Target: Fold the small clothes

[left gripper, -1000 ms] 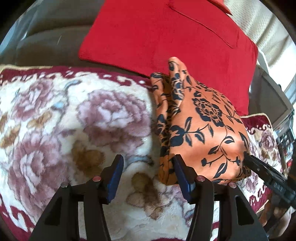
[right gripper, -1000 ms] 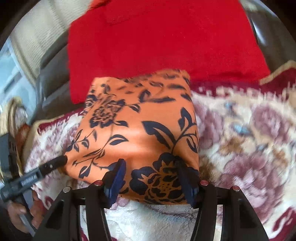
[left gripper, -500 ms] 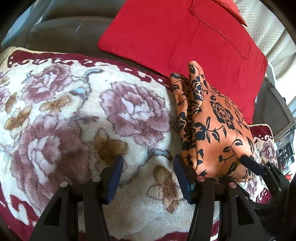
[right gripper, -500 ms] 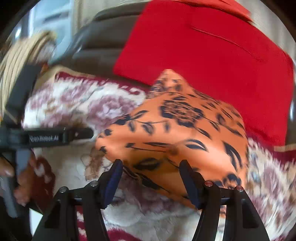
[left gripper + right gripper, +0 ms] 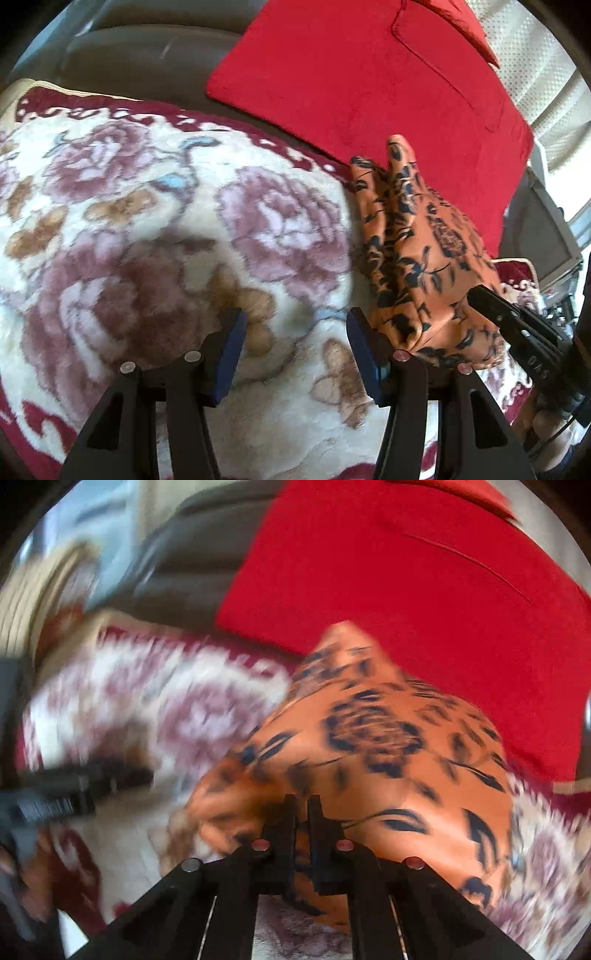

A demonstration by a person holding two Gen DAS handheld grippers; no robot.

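An orange cloth with a black flower print (image 5: 417, 254) lies folded on a plush floral blanket (image 5: 147, 221), in front of a red cushion. My left gripper (image 5: 295, 332) stands open over bare blanket; the cloth's left edge is just outside its right finger, and nothing is between its fingers. In the blurred right wrist view, my right gripper (image 5: 301, 805) is shut at the near part of the orange cloth (image 5: 388, 746), with a sliver of orange between its tips. From the left wrist view, the right gripper (image 5: 480, 295) touches the cloth's near right corner.
A large red cushion (image 5: 369, 74) leans on a dark sofa back (image 5: 129, 55) behind the cloth. The left gripper (image 5: 85, 790) shows at the left of the right wrist view. A hand (image 5: 543, 417) holds the right gripper at the lower right. A grey box stands at the far right.
The right gripper's jaws went from wide open to shut at the cloth's near part, and it rolled and slid sideways. The left gripper drifted left over the blanket, still open.
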